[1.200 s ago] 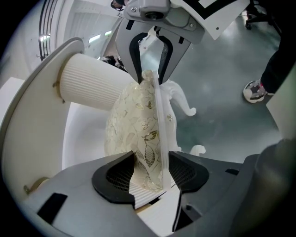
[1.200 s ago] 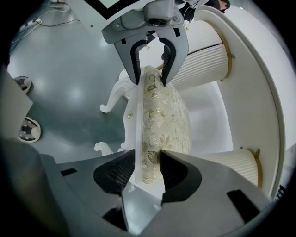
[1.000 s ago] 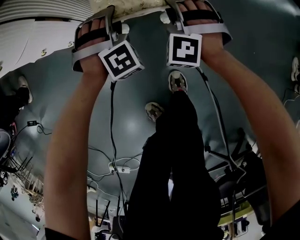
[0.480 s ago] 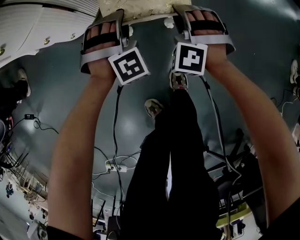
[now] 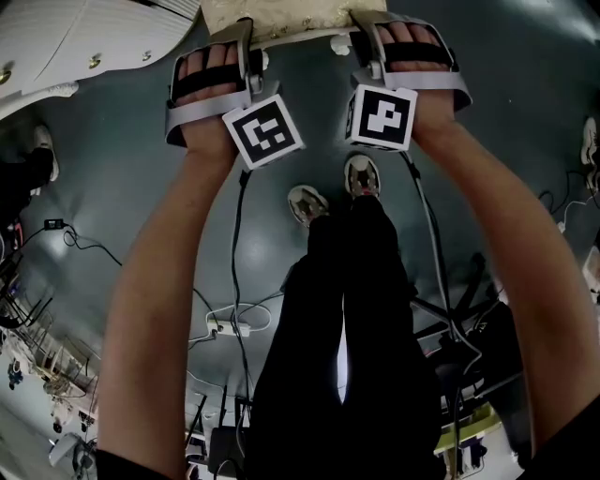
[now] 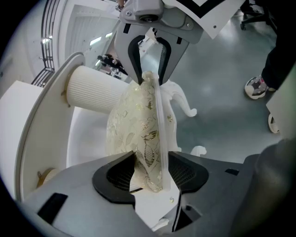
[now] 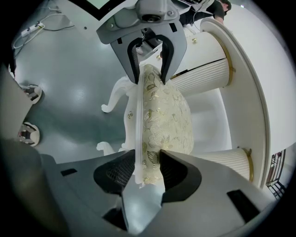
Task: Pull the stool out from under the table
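Left gripper [image 6: 150, 175] is clamped on one side of the stool [image 5: 272, 15], pads pressing the gold-leafed cushion and white seat rim. Right gripper [image 7: 147, 172] grips the opposite side the same way, each facing the other across the seat. In the head view the stool sits at 12 o'clock. Since a second ago the white table [image 5: 84, 42] at 11 o'clock has slid further toward the corner, baring more grey floor [image 5: 112, 187], and the person's shoes [image 5: 307, 203] stand closer together.
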`<state>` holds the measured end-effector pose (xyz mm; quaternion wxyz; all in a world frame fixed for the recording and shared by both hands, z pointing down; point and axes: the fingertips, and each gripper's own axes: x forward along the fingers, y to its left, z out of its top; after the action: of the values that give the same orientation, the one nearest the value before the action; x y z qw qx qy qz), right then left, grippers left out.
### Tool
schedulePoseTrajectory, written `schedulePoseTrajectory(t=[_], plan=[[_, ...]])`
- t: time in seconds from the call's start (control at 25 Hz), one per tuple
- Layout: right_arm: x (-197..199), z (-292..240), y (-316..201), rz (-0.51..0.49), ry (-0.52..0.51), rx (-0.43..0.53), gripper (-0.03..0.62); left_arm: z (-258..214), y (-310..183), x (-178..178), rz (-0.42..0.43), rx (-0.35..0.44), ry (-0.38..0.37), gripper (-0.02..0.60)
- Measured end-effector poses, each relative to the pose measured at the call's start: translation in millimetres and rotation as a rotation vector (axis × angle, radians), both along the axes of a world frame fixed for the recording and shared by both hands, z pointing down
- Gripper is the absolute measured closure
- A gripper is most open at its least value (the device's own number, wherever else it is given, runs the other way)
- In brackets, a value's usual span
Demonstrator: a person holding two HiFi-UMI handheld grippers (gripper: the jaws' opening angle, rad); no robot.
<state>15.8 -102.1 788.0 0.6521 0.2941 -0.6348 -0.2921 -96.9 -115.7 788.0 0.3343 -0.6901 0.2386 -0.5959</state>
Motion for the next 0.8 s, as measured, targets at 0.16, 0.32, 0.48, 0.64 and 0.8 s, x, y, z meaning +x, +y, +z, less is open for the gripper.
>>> schedulePoseTrajectory(t=[0.16,0.32,0.48,0.64,0.8], plan=[[-1.8,0.3,5.3,0.012,-0.004,0.013,0.427,1.4,6.1,-3.9,0.001,0.011,-0.008,0.347],[-5.7,1.7,7.1,0.016,-0.016,0.023,0.428,0.9,9.3,-2.9,-0.017,0.011,0.030,0.347],[0.2,0.8,8.6,0.019,-0.012,0.028,0.428,3.7,10.2,-1.3,-0.005,0.022,0.003,0.351],[-10.5,3.5,14.8,-0.009,-0.027,0.025,0.428,0.8,18.9,-6.7,-0.033,0.025,0.034,0.353],[-7.6,-0.3,39.0,-0.021,-0.010,0.022,0.428,1.6,45.7,-6.8,-0.027,0.015,0.039,0.354]])
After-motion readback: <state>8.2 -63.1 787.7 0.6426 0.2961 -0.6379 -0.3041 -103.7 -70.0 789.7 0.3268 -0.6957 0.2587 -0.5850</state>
